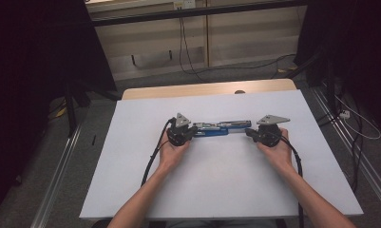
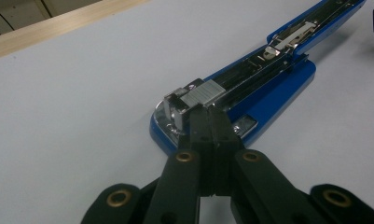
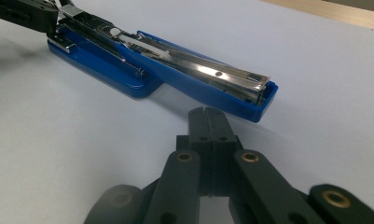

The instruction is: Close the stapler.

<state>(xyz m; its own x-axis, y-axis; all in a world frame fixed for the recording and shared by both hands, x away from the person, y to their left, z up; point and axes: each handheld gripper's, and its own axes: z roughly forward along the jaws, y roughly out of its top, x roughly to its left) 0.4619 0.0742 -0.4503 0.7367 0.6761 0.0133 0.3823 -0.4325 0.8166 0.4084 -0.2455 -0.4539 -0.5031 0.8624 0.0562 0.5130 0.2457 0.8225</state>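
A blue stapler (image 1: 221,128) lies swung open flat near the middle of the white table, its metal staple channel facing up. My left gripper (image 1: 195,130) is at the stapler's left end. In the left gripper view its jaws (image 2: 210,112) are pressed together, the tips resting against the metal front of the stapler (image 2: 268,88), with nothing between them. My right gripper (image 1: 249,133) is at the right end. In the right gripper view it (image 3: 206,114) is shut and empty, just short of the blue tip of the stapler (image 3: 175,70). The left gripper (image 3: 26,14) shows at the far end.
The white table top (image 1: 216,190) has a wooden strip (image 1: 202,89) along its far edge. Black cables trail from both grippers toward the near edge. Metal rails (image 1: 60,171) and loose cables (image 1: 359,128) lie on the floor at both sides.
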